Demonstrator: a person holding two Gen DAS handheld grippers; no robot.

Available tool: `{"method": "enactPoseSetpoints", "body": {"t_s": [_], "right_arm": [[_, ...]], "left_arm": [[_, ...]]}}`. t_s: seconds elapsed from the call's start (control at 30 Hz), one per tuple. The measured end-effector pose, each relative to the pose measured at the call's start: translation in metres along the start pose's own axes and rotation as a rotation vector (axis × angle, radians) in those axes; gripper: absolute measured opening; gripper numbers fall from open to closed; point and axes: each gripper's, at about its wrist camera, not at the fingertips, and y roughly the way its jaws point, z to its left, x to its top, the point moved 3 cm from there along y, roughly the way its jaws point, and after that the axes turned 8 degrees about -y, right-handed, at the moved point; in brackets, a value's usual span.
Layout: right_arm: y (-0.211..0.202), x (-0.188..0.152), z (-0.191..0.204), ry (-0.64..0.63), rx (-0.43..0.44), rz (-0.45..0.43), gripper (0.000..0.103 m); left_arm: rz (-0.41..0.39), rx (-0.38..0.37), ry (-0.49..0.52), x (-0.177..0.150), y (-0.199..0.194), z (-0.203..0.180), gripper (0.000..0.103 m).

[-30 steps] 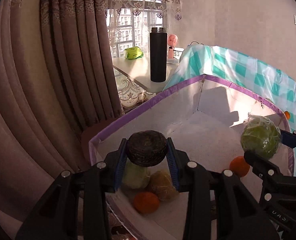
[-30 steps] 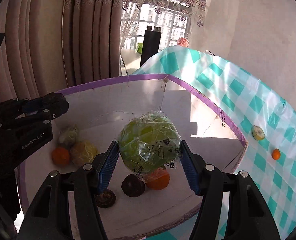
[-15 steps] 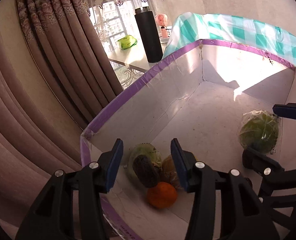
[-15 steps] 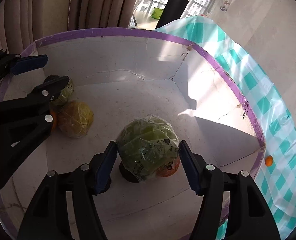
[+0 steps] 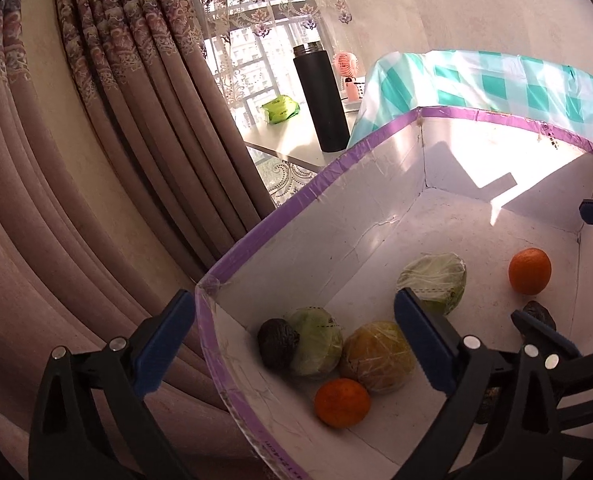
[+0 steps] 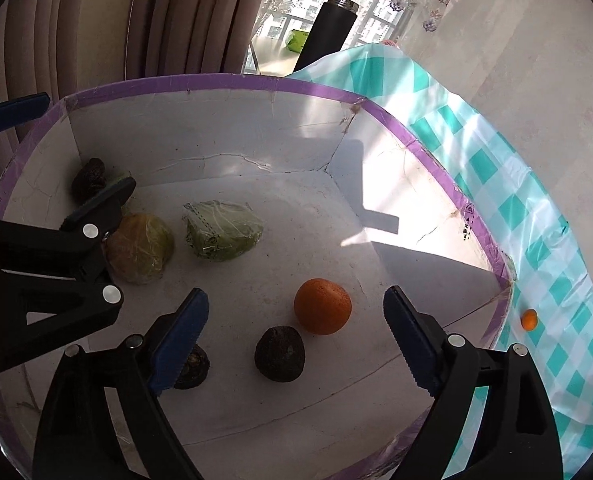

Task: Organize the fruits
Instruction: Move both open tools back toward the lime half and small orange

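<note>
A white box with a purple rim [image 5: 296, 200] [image 6: 216, 80] holds the fruit. My left gripper [image 5: 292, 344] is open and empty above its near left corner, over a dark avocado [image 5: 277, 342] [image 6: 89, 180], a wrapped green fruit [image 5: 316, 340], a wrapped yellow fruit [image 5: 378, 356] [image 6: 140, 252] and an orange [image 5: 341, 402]. My right gripper [image 6: 296, 340] is open and empty over another orange [image 6: 322, 306] [image 5: 529, 276] and a dark avocado [image 6: 280, 353]. A wrapped green cabbage-like ball [image 6: 222, 230] [image 5: 432, 282] lies on the box floor between the two groups.
A second dark fruit [image 6: 192, 368] sits behind my right gripper's left finger. A green checked cloth [image 6: 516, 200] covers the table to the right, with a small orange [image 6: 529, 319] on it. A black flask [image 5: 322, 96] stands on a side table by the curtains [image 5: 116, 120].
My left gripper opened and dropped the dark avocado into the box corner. My right gripper opened and let go of the wrapped green ball, which now lies on the box floor.
</note>
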Motion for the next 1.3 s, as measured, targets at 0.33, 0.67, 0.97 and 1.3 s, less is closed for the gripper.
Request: {"method": "enactPoseSetpoints", "body": {"t_s": [0.33,0.67,0.97,1.3], "right_arm": [[-0.042,-0.045,-0.099,0.37,-0.031,-0.253,0.086],[-0.027,-0.146,-0.197,0.707,-0.161,-0.228,0.086],[-0.011,-0.224,-0.265,0.865,-0.317,-0.15,0.086],[0.032,-0.264,-0.315,0.949,-0.3,-0.035,0.086]], "left_arm": [[-0.276,-0.115,-0.211,0.026,-0.077,0.01,0.101],[-0.52,-0.496,-0.086,0.016,-0.18,-0.103,0.101],[-0.362,-0.811,0.161,-0.015,-0.182,-0.259,0.101],[0.078,-0.883,0.2,-0.029,-0.073,-0.371,0.101]]}}
